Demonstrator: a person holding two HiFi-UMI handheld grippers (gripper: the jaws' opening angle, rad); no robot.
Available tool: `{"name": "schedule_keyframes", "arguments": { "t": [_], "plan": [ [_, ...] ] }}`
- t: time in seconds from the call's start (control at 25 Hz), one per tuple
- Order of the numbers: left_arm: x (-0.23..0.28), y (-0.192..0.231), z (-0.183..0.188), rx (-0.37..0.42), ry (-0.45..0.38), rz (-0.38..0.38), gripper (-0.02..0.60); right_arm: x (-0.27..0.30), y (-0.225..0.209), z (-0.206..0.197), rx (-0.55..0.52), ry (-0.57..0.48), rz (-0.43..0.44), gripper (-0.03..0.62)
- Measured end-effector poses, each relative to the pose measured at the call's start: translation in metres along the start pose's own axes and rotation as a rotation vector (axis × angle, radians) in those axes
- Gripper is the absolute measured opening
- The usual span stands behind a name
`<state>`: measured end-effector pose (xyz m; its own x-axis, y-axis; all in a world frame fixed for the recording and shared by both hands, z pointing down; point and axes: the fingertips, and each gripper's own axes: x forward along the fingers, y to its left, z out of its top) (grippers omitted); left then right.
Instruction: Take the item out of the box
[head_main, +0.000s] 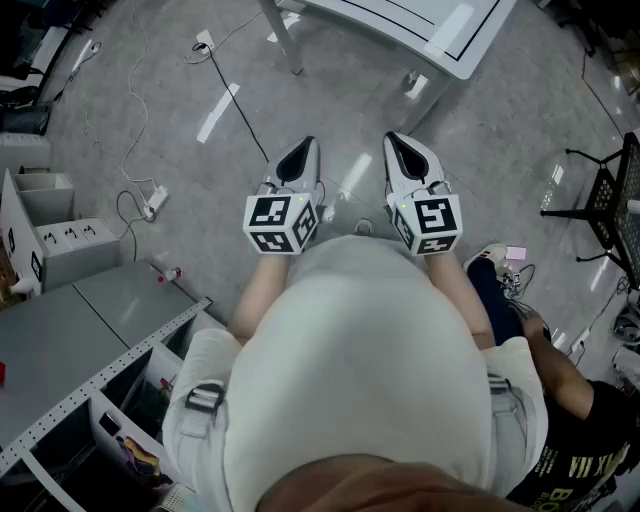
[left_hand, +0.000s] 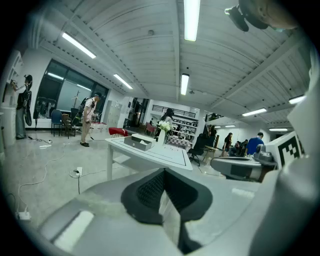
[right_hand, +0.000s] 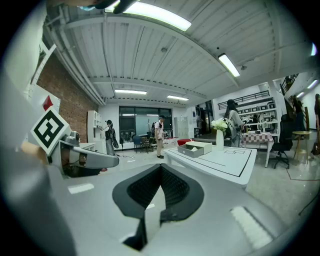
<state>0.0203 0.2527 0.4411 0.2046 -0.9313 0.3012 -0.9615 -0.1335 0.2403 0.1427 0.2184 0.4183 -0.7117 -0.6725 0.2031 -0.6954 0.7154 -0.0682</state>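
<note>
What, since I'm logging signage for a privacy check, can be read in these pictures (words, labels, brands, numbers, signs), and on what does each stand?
No words: left marker cube on the left tool, black-and-white square patterns only.
No words: right marker cube on the right tool, the same.
Unreadable: yellow print on a person's black shirt, cut off and blurred.
Nothing else legible in any view.

Left gripper (head_main: 302, 152) beside right gripper (head_main: 400, 150), near white table (head_main: 455, 45)
</note>
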Motion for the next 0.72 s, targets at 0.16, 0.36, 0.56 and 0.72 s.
{"name": "schedule_keyframes", "arguments": {
  "t": [0.16,0.36,0.56,0.72],
  "plan": [
    [-0.009,0.000,0.006,-0.011,-0.021,0.014,0.000,-0.007,0.010,0.005,-0.012,-0.009,0.015,0.000],
    [-0.011,-0.005,0.004,-0.006,-0.024,0.018,0.000,-0.010,0.016,0.003,-0.020,-0.004,0.038,0.000],
    [-0.007,-0.014,-0.003,-0.020,-0.016,0.014,0.000,-0.015,0.014,-0.002,-0.013,0.002,0.070,0.000],
    [-0.004,-0.024,-0.005,-0.022,-0.019,0.015,0.000,-0.020,0.010,-0.005,-0.013,0.003,0.076,0.000]
  ]
}}
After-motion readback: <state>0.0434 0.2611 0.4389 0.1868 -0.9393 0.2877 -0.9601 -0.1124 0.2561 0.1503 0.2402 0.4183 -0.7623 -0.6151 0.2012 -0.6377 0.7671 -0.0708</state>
